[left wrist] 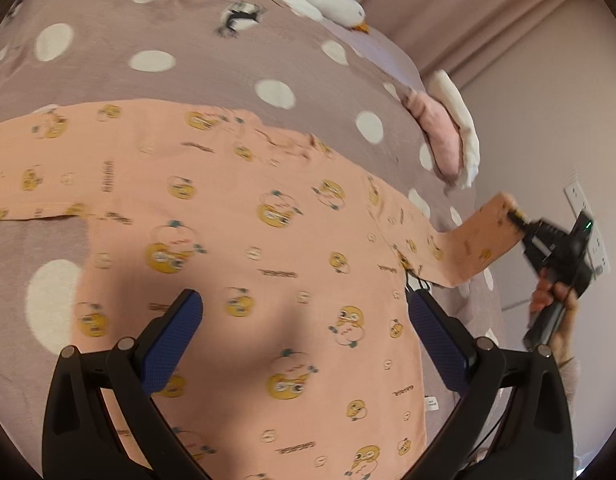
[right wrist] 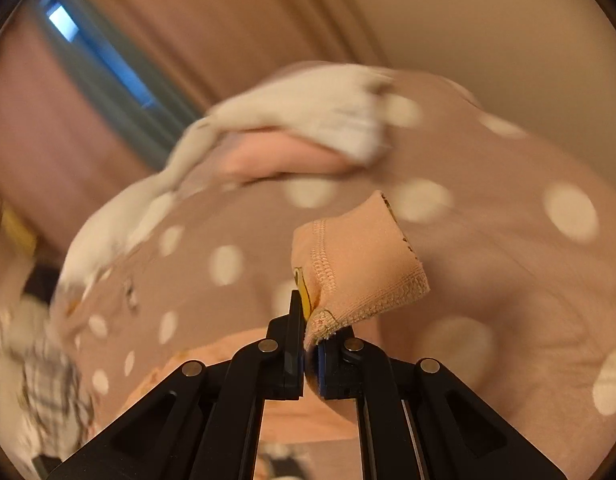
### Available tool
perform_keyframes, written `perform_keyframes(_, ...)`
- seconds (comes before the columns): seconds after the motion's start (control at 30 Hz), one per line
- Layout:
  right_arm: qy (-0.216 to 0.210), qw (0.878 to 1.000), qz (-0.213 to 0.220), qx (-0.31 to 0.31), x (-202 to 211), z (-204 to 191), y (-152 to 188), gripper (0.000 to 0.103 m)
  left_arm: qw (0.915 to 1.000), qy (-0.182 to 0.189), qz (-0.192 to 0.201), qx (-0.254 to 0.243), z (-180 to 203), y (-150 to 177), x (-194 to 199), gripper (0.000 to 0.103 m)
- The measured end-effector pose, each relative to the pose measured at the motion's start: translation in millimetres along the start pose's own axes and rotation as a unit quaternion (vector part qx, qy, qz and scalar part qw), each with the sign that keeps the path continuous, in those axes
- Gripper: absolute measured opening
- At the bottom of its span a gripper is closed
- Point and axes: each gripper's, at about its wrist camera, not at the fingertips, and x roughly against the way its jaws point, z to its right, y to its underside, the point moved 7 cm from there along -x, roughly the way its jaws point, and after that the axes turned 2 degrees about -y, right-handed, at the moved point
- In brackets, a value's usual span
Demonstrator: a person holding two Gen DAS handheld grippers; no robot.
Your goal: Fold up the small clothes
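Folding has barely begun: the peach shirt [left wrist: 247, 240] lies spread flat on the bed [left wrist: 187, 60], its sleeve cuff [right wrist: 360, 264] pinched and lifted by the right hand-held gripper [right wrist: 312, 336], while the left hand-held gripper [left wrist: 303, 308] hovers wide open and empty.

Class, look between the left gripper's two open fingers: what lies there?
Only the peach shirt, lying flat on the dotted bedspread beneath the left gripper; nothing else lies in the gap. The left wrist view shows it.
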Motion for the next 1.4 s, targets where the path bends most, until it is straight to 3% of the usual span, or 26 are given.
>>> perform_keyframes(0.23, -0.022, 0.988, -0.017, 0.149, -27, -152, 33, 0.006, 0.9986, -0.016, 0.033, 0.039, -51, -7, 40, 0.103)
perform_keyframes(0.43, -0.011, 0.957, -0.058, 0.283, -85, -241, 126, 0.006, 0.9954, -0.04, 0.053, 0.069, -97, -7, 65, 0.103)
perform_keyframes(0.63, -0.008, 0.919, -0.111, 0.379, -130, -286, 221, 0.006, 0.9912, -0.054, 0.066, 0.101, -127, -8, 75, 0.103)
perform_keyframes(0.77, 0.02, 0.875, -0.156, 0.458, -156, -290, 274, 0.008, 0.9903, -0.065, 0.063, 0.105, -138, -9, 76, 0.103)
perform_keyframes(0.8, 0.021, 0.868, -0.163, 0.468, -157, -287, 280, 0.01, 0.99, -0.069, 0.062, 0.107, -139, -10, 74, 0.103)
perform_keyframes(0.87, 0.004, 0.862, -0.184, 0.473, -156, -284, 290, 0.027, 0.9901, -0.065, 0.062, 0.107, -139, -14, 72, 0.103)
perform_keyframes(0.93, -0.037, 0.868, -0.183, 0.46, -139, -281, 286, 0.051, 0.9905, -0.061, 0.061, 0.107, -137, -20, 68, 0.103)
perform_keyframes(1.03, -0.1, 0.879, -0.164, 0.436, -107, -275, 268, 0.056, 0.9928, -0.041, 0.061, 0.095, -124, -32, 59, 0.103)
perform_keyframes(1.13, -0.151, 0.909, -0.14, 0.364, -75, -247, 237, 0.069, 0.9946, -0.007, 0.059, 0.085, -105, -43, 48, 0.103)
perform_keyframes(1.2, -0.142, 0.923, -0.132, 0.331, -72, -225, 222, 0.069, 0.9953, 0.018, 0.051, 0.08, -90, -50, 36, 0.102)
perform_keyframes(1.3, -0.096, 0.948, -0.132, 0.273, -83, -179, 200, 0.069, 0.9946, 0.058, 0.033, 0.079, -67, -62, 11, 0.101)
perform_keyframes(1.33, -0.087, 0.958, -0.138, 0.237, -89, -159, 194, 0.064, 0.994, 0.07, 0.026, 0.079, -60, -64, 2, 0.099)
perform_keyframes(1.4, -0.097, 0.966, -0.142, 0.194, -93, -143, 188, 0.052, 0.9918, 0.096, 0.007, 0.084, -47, -69, -19, 0.093)
